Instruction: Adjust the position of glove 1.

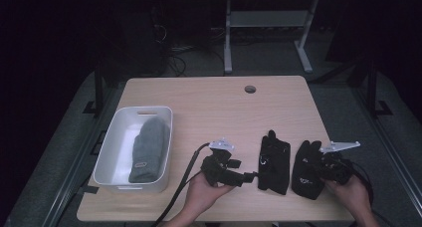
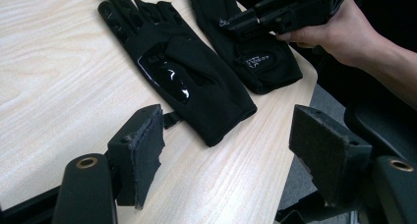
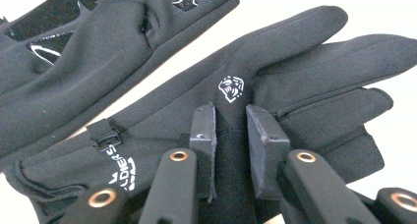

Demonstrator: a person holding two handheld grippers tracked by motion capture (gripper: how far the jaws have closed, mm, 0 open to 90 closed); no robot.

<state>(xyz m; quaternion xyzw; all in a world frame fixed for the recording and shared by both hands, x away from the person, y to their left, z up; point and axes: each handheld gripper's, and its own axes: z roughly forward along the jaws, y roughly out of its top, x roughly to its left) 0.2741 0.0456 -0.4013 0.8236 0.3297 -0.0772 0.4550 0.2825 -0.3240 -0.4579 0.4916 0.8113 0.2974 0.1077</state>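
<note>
Two black gloves lie side by side on the wooden table [image 1: 214,107], near its front right. My right gripper [image 3: 231,121] is shut on a pinched fold of the right black glove [image 3: 305,62], close to its small white logo. In the high view that gripper [image 1: 318,167] sits over the right glove [image 1: 304,174]. The left black glove [image 1: 273,162] lies flat, palm patch shiny. My left gripper [image 2: 226,140] stands open just off that glove's cuff [image 2: 221,121], nothing between its pads. It lies level in the hand [image 1: 251,176], pointing right.
A white bin [image 1: 112,137] at the table's left holds a grey mitten [image 1: 149,147]. A round cable hole [image 1: 250,89] sits near the far edge. The table's right edge runs close beside the right glove. Beyond the table are a dark floor and desk legs.
</note>
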